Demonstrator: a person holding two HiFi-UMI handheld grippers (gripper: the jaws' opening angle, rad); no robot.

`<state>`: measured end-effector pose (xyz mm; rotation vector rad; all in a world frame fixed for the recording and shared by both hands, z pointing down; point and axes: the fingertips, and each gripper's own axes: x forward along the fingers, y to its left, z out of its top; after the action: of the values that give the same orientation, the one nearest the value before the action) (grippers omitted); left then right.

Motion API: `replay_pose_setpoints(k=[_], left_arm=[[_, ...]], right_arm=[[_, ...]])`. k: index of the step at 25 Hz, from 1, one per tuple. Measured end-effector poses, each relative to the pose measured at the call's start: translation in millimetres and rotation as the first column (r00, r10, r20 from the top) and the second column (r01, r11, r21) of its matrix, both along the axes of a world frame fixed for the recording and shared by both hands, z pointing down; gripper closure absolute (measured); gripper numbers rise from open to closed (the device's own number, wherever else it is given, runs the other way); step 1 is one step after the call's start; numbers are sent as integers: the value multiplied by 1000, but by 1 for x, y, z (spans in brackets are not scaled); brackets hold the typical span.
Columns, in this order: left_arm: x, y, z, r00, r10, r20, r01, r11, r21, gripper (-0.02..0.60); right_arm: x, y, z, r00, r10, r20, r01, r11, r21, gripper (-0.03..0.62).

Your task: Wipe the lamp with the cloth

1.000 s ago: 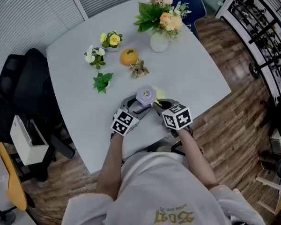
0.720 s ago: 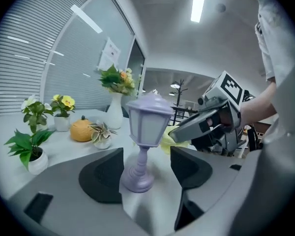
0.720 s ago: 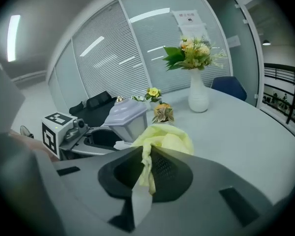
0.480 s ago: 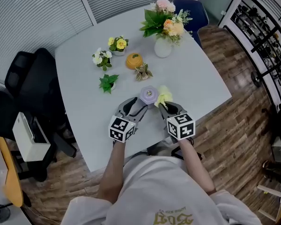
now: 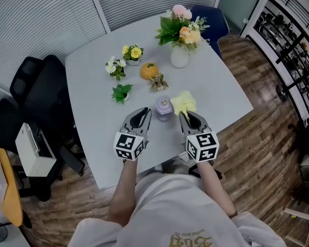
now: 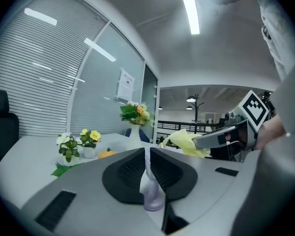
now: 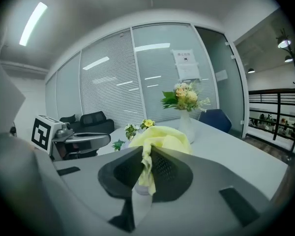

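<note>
A small lavender lamp stands on the white table, just beyond both grippers. My left gripper hovers to its left. Its jaws have just been closing and stand almost together with nothing gripped. In the left gripper view the lamp shows below through the thin slit between the jaws. My right gripper is shut on a yellow cloth, which bunches above the jaws next to the lamp. In the right gripper view the cloth hangs pinched between the pads.
Behind the lamp are a white vase of flowers, two small flower pots, an orange ornament, a dried sprig and a green plant. A black office chair stands at the table's left; the near edge lies under my hands.
Both grippers have lifted and drawn back from the lamp. The left jaws went from wide apart around the lamp to almost together. The cloth rose with the right gripper; the lamp stayed on the table.
</note>
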<state>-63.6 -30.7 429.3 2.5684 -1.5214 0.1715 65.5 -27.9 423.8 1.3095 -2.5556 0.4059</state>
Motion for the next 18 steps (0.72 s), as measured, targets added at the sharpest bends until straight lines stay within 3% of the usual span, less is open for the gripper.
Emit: replay_pose_setpoints(k=[6,18], left_arm=[[-10,4,-32,998,-45,-46,48,997,55,578],[-10,11,-42,998,-39,-56,43,996,74,580]], right_arm=[[1,9,-20,1000,18,-10,-17,995,99,551],[-2,19,-28,1000,17,-19,-15,991,131,551]])
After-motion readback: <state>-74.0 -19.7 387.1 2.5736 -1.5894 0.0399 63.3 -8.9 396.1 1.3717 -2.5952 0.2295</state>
